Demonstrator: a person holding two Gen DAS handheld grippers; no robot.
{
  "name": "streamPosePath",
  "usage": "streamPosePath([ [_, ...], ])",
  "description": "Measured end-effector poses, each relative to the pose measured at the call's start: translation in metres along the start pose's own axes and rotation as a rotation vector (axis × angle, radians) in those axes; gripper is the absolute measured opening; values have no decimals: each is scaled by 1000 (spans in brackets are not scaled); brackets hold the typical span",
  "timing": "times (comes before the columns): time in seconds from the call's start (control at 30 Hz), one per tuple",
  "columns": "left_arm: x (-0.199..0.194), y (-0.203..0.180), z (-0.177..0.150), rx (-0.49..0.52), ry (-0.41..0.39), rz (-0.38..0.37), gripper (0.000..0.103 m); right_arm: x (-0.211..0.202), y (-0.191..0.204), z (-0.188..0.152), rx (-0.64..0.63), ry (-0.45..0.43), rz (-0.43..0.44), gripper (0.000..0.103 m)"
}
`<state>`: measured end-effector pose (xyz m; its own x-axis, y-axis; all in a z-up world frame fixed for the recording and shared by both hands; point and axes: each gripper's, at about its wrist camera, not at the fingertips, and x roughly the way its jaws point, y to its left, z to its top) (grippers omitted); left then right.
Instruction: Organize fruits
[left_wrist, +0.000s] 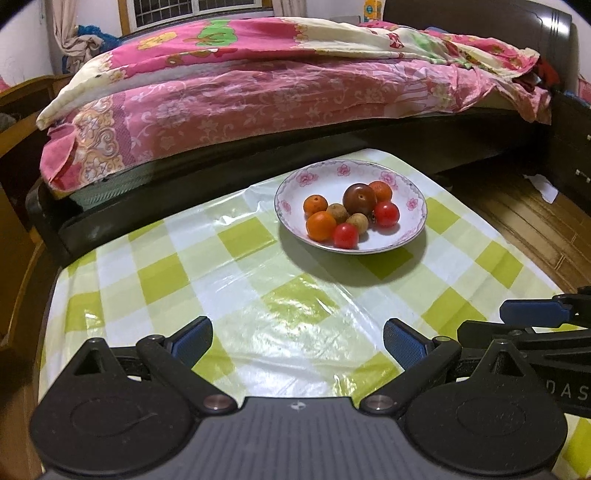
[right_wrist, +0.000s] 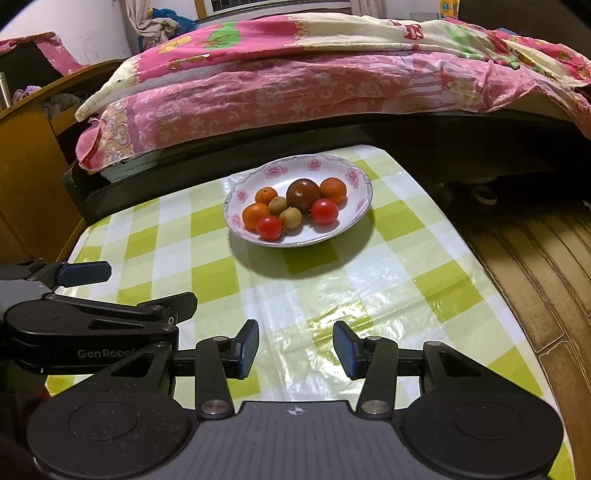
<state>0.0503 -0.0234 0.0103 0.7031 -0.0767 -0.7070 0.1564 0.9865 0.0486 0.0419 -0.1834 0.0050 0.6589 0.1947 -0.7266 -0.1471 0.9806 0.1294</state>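
Left wrist view: the left gripper (left_wrist: 297, 345) hangs low over the near end of the table (left_wrist: 221, 266), fingers wide apart w/ nothing between them, blue pads (left_wrist: 194, 341) facing in. Ahead, toward the far end of the green-and-white check cloth, sits a white plate (left_wrist: 413, 201) w/ pink flowers round the rim. All the fruit is piled in it: three small oranges (left_wrist: 320, 226), two glossy red tomatoes (left_wrist: 346, 235), two dull tan longans (left_wrist: 337, 213) in the middle, and one bigger dark brown-red plum (left_wrist: 359, 199) at the back. They touch each other in a tight cluster. The right gripper (left_wrist: 532, 321) pokes in from the right edge, side-on. Behind the table, a bed (left_wrist: 258, 92) w/ pink floral bedding.

Right wrist view: the right gripper (right_wrist: 295, 349) also sits over the near end, fingers apart, empty, gap narrower than the left's. Same plate (right_wrist: 354, 177) well ahead, fruit approx. centred in it: plum (right_wrist: 303, 193) at the back, tomatoes (right_wrist: 324, 211) at the front and right, longans (right_wrist: 291, 217) between, oranges (right_wrist: 255, 215) on the left and far right. The left gripper (right_wrist: 122, 288) shows at the left edge, side-on, fingers spread.
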Motion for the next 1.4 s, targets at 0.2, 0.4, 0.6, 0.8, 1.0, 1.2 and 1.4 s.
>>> streamPosePath([
  [0.2,-11,2,-8,-15,-3,1,103,-8,4,-6,4,-5,7,42],
  [0.4,-22,2,-17,-14,-7,4,103,-18,5,-11,21,-22,5,42],
  [0.6,-33,-1,-23,-14,-17,5,103,-27,6,-15,34,-42,10,42],
  [0.8,-41,0,-29,-18,-24,14,103,-34,10,-22,36,-45,15,42],
  [1.0,-48,1,-36,-25,-25,21,103,-39,14,-28,36,-44,21,42],
  [1.2,-54,0,-41,-18,-33,37,103,-43,18,-33,35,-45,24,42],
  [1.4,-58,0,-44,-19,-34,42,103,-46,20,-37,34,-46,28,43],
])
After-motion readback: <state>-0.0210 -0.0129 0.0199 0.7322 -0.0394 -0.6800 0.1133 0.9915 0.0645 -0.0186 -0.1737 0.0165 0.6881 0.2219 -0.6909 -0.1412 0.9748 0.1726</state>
